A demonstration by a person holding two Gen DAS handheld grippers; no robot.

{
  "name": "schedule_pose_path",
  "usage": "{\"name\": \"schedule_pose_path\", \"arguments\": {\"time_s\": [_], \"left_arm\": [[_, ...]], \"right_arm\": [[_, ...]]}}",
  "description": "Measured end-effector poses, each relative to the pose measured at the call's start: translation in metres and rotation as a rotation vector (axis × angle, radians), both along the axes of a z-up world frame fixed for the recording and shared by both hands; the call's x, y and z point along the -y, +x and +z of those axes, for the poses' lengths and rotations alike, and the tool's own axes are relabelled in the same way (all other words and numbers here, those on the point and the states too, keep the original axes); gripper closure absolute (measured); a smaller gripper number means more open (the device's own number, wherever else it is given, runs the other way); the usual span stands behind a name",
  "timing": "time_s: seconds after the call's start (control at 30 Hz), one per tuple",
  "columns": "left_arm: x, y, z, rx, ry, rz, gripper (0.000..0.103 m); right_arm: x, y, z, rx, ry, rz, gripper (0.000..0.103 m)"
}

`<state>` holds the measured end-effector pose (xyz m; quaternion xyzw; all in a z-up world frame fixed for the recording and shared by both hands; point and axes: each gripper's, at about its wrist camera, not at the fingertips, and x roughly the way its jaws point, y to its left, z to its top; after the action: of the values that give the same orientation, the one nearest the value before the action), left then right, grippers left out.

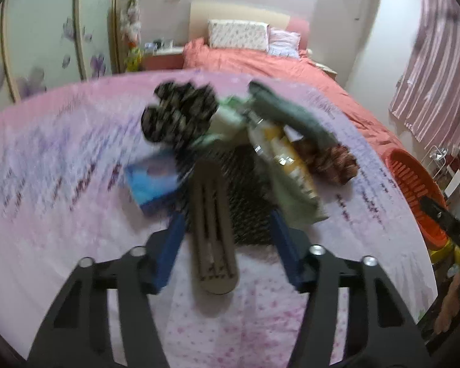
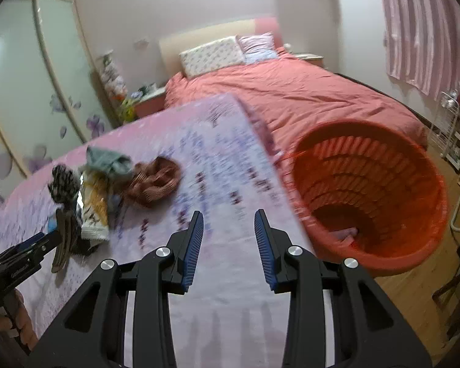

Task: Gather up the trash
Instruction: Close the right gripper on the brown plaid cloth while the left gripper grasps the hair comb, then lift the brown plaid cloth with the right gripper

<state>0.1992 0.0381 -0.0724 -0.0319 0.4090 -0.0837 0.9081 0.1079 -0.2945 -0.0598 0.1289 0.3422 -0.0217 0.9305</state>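
A pile lies on the pink floral cloth (image 1: 61, 159): a tan hairbrush (image 1: 213, 239) with dark bristles, a yellow snack wrapper (image 1: 286, 156), a blue packet (image 1: 151, 184), black patterned cloth (image 1: 178, 113), grey-green cloth (image 1: 288, 113) and brown knit cloth (image 1: 334, 162). My left gripper (image 1: 227, 224) is open with its blue fingers on either side of the hairbrush, not closed on it. My right gripper (image 2: 229, 230) is open and empty above the cloth, to the left of the orange basket (image 2: 414, 245). The pile shows at the left of the right wrist view, with the wrapper (image 2: 93, 208) and the hairbrush (image 2: 65, 239).
The orange basket (image 1: 414, 181) stands off the cloth's right edge and holds a small pinkish item (image 2: 346, 232). A bed with a coral duvet (image 2: 306, 98) lies behind. A wardrobe (image 2: 21, 86) is at left, a wire rack (image 2: 454, 128) at right.
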Motion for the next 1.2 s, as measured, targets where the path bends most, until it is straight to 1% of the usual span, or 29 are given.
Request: {"name": "schedule_pose_path", "arguments": {"time_s": [0.03, 0.07, 0.1, 0.13, 0.27, 0.47, 0.6, 0.7, 0.77, 0.83, 0.87, 0.9, 0.93, 0.97, 1.03, 1.1, 1.2], "left_arm": [[-0.001, 0.002, -0.003, -0.010, -0.004, 0.002, 0.056], [0.000, 0.005, -0.007, -0.019, -0.005, 0.001, 0.061], [0.001, 0.007, -0.009, -0.023, -0.002, 0.000, 0.063], [0.002, 0.009, -0.010, -0.021, 0.004, 0.003, 0.064], [0.005, 0.019, -0.013, -0.003, 0.051, 0.017, 0.074], [0.005, 0.024, -0.013, -0.001, 0.066, -0.011, 0.074], [-0.006, 0.024, -0.012, -0.004, 0.053, -0.026, 0.074], [-0.023, 0.029, -0.012, -0.017, 0.024, -0.026, 0.074], [-0.028, 0.029, -0.012, -0.020, 0.012, -0.022, 0.073], [-0.035, 0.026, -0.009, -0.015, -0.015, -0.023, 0.071], [-0.037, 0.025, -0.007, -0.009, -0.019, -0.024, 0.069], [-0.038, 0.022, -0.007, -0.004, -0.023, -0.026, 0.067], [-0.038, 0.020, -0.005, 0.002, -0.028, -0.030, 0.066], [-0.038, 0.019, -0.005, 0.005, -0.030, -0.033, 0.066], [-0.038, 0.017, -0.003, 0.008, -0.036, -0.039, 0.066], [-0.037, 0.014, -0.002, 0.014, -0.039, -0.044, 0.066], [-0.032, 0.009, -0.001, 0.020, -0.034, -0.057, 0.066]], "right_arm": [[-0.004, 0.003, -0.002, -0.009, 0.000, 0.010, 0.067], [-0.009, 0.006, -0.003, -0.017, -0.002, 0.017, 0.067], [-0.012, 0.008, -0.004, -0.022, -0.003, 0.021, 0.067], [-0.015, 0.011, -0.005, -0.027, -0.006, 0.026, 0.067], [-0.021, 0.018, -0.009, -0.042, -0.002, 0.036, 0.067], [-0.030, 0.040, -0.015, -0.060, 0.044, 0.059, 0.067], [-0.041, 0.062, -0.013, -0.069, 0.064, 0.097, 0.062], [-0.053, 0.081, -0.013, -0.075, 0.070, 0.128, 0.055], [-0.062, 0.096, -0.017, -0.093, 0.055, 0.142, 0.040], [-0.073, 0.108, -0.023, -0.119, 0.016, 0.144, 0.038], [-0.077, 0.110, -0.026, -0.129, 0.004, 0.149, 0.038], [-0.080, 0.112, -0.026, -0.134, -0.016, 0.148, 0.040], [-0.084, 0.112, -0.024, -0.127, -0.015, 0.167, 0.059], [-0.086, 0.112, -0.025, -0.135, -0.023, 0.172, 0.068], [-0.086, 0.108, -0.025, -0.139, -0.048, 0.174, 0.080], [-0.081, 0.101, -0.024, -0.135, -0.049, 0.169, 0.082], [-0.064, 0.085, -0.023, -0.126, -0.070, 0.119, 0.083]]}}
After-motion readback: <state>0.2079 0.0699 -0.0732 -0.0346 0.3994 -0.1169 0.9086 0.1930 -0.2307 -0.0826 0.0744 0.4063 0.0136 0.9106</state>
